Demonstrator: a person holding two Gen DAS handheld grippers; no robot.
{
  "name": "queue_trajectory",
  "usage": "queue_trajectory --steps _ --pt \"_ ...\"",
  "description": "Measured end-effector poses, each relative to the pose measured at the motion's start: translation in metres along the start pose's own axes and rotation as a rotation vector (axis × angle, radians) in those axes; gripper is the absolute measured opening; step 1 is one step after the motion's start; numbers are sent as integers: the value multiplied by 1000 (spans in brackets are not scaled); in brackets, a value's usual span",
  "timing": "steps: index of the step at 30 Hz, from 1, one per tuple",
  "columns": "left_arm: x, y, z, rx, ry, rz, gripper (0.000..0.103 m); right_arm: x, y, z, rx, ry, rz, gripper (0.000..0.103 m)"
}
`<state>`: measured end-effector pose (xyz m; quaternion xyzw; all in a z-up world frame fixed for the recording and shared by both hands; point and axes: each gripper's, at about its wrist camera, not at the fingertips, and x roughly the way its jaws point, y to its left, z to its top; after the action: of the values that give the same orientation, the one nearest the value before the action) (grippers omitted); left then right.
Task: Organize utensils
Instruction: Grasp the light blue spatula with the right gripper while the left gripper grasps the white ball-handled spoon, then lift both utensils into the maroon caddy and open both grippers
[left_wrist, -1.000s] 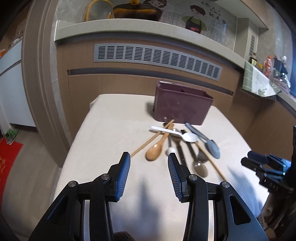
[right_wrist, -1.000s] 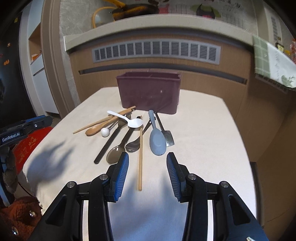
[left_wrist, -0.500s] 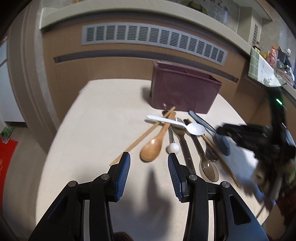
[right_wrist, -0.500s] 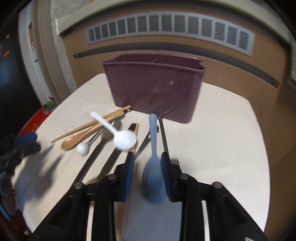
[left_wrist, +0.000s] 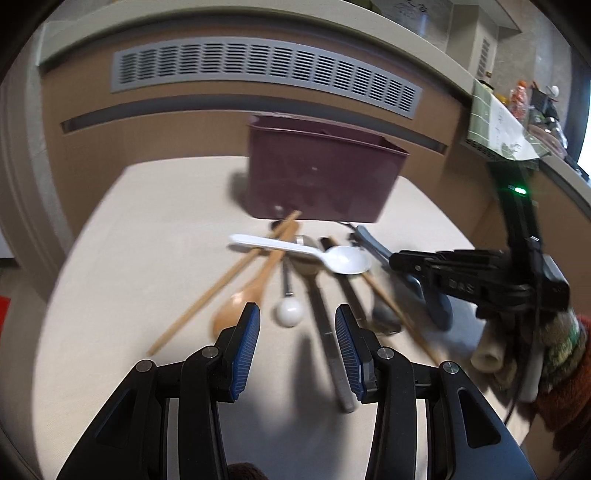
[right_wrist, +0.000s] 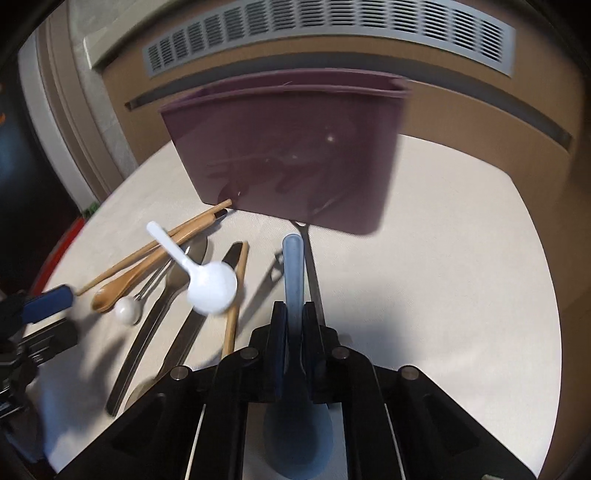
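Utensils lie in a heap on the beige table (left_wrist: 129, 240) before a purple bin (left_wrist: 325, 177) (right_wrist: 288, 147). A white plastic spoon (left_wrist: 347, 258) (right_wrist: 212, 282) rests across a wooden spoon (left_wrist: 236, 310), a chopstick (left_wrist: 207, 299) and a white-ball-tipped utensil (left_wrist: 289, 312). My left gripper (left_wrist: 297, 321) hangs open just above that ball end, nothing between its pads. My right gripper (right_wrist: 294, 314) (left_wrist: 397, 260) is closing, and its pads press on the handle of the blue-grey spoon (right_wrist: 293, 266), whose bowl lies under the gripper body.
Dark metal cutlery (left_wrist: 332, 350) (right_wrist: 147, 332) and a second chopstick (right_wrist: 234, 310) lie between the two grippers. Behind the bin stands a brown counter front with a grey vent grille (left_wrist: 266, 70). A gloved hand and sleeve (left_wrist: 561, 369) hold the right gripper at the table's right edge.
The right gripper came forward and down over the blue-grey spoon and shut on its handle. The left gripper moved forward and lower toward the utensil heap, still open.
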<state>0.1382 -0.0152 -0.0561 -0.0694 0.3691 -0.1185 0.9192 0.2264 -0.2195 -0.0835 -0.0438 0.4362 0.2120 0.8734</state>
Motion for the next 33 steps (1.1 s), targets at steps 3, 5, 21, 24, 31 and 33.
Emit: queue_trajectory --steps 3,5,21,24,31,33 --pt "16 -4 3 -19 46 -61 44 -18 -6 -10 34 -34 -5 8" --pt "26 -4 5 -33 71 -60 44 -29 -10 -18 58 -57 -7 8" --pt "56 7 12 -64 110 119 43 -46 -18 -33 79 -113 -27 8" --pt "57 3 13 -55 103 123 24 -46 -18 -34 79 -110 -30 8" --pt "6 -7 18 32 -48 153 22 -64 -13 -35 63 -144 -68 8" --pt "-16 -11 23 49 -99 145 22 -72 -11 -36 57 -161 -78 8"
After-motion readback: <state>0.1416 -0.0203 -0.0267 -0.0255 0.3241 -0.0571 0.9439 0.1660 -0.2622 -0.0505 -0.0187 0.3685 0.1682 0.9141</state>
